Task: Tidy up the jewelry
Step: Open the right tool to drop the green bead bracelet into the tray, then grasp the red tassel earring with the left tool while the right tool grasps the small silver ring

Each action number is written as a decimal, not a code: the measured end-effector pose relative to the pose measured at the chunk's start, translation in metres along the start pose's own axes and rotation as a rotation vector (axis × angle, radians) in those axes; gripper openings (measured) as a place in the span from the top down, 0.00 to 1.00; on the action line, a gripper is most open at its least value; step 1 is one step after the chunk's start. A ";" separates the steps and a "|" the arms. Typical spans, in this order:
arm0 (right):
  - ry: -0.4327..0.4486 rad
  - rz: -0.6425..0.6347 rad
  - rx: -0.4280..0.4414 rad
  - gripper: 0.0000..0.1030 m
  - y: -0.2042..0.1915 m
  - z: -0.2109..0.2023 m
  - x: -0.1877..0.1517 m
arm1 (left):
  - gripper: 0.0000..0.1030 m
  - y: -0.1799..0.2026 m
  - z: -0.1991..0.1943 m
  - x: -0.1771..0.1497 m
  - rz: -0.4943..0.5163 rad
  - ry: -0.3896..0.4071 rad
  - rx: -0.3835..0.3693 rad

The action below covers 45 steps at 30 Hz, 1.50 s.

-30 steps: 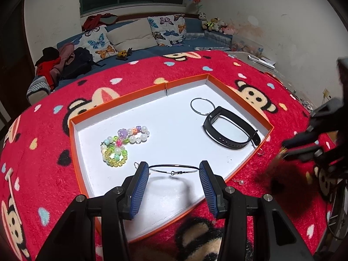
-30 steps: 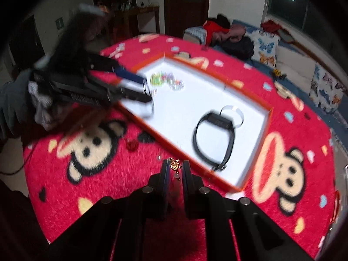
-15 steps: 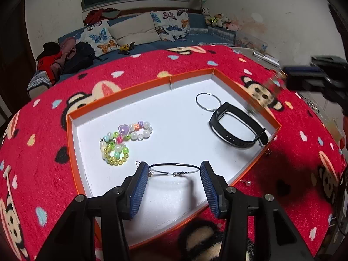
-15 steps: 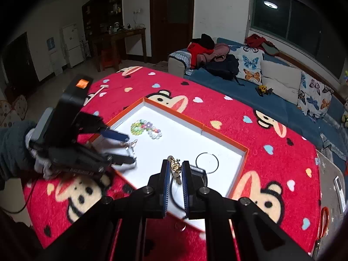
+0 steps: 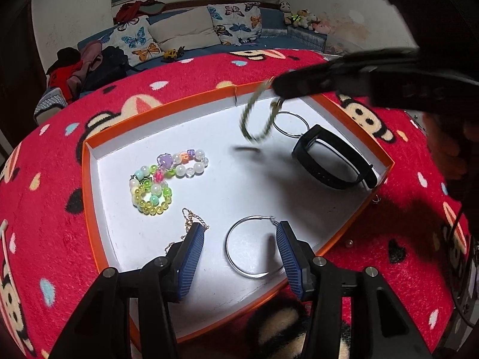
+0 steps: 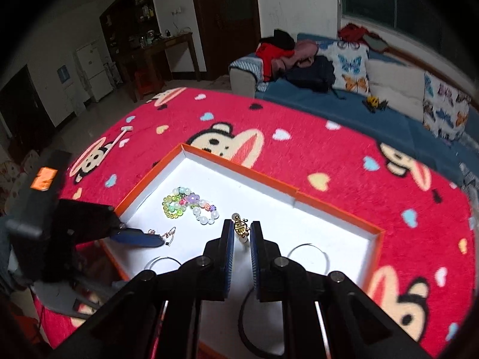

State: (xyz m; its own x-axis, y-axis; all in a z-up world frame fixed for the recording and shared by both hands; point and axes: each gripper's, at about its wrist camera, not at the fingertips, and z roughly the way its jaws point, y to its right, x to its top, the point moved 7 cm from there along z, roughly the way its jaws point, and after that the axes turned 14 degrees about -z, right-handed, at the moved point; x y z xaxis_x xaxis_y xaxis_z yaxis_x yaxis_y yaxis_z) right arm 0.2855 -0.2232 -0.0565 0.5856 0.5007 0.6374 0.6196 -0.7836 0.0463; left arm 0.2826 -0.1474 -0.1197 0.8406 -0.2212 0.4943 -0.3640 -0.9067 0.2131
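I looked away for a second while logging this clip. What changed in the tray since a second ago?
The right gripper lifted a gold charm piece off the red blanket and carried it over the tray. The left gripper let go of the silver hoop, now flat. Bead bracelet and black band stayed.

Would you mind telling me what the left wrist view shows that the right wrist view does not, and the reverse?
Only the left wrist view shows the whole black wristband and the green bracelet dangling from the right gripper. Only the right wrist view shows the gold charm pinched between that gripper's fingers. Both show the orange tray, the beaded bracelets, the gold chain and two hoops.
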 end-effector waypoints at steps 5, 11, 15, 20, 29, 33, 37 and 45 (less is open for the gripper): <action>-0.047 0.041 0.008 0.87 0.005 0.021 -0.010 | 0.47 -0.002 -0.007 0.002 -0.011 0.014 -0.009; -0.097 0.073 0.005 0.87 0.011 0.034 -0.021 | 0.47 -0.002 -0.024 0.004 -0.016 0.048 -0.011; -0.102 0.056 -0.009 0.87 0.009 0.032 -0.020 | 0.47 0.001 -0.038 0.000 -0.008 0.066 -0.017; -0.089 0.028 -0.033 0.86 0.001 0.015 -0.015 | 0.47 0.012 -0.055 -0.013 0.013 0.076 -0.027; -0.056 0.005 -0.091 0.86 -0.023 -0.042 -0.037 | 0.47 0.049 -0.061 -0.054 0.086 0.036 -0.086; -0.070 0.025 -0.089 0.86 -0.033 -0.056 -0.067 | 0.47 0.059 -0.047 -0.064 0.113 0.016 -0.090; -0.105 0.034 -0.085 0.86 -0.040 -0.057 -0.097 | 0.47 0.062 -0.032 -0.065 0.125 0.001 -0.077; -0.182 0.019 -0.098 0.86 -0.040 -0.043 -0.134 | 0.54 0.063 -0.019 -0.068 0.152 -0.001 -0.085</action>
State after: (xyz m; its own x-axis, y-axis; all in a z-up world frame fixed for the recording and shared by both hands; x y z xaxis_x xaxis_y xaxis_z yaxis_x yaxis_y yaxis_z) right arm 0.1596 -0.2745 -0.1112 0.6868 0.5372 0.4897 0.5594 -0.8208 0.1159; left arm 0.1951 -0.1829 -0.1234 0.7739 -0.3538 0.5252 -0.5193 -0.8292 0.2066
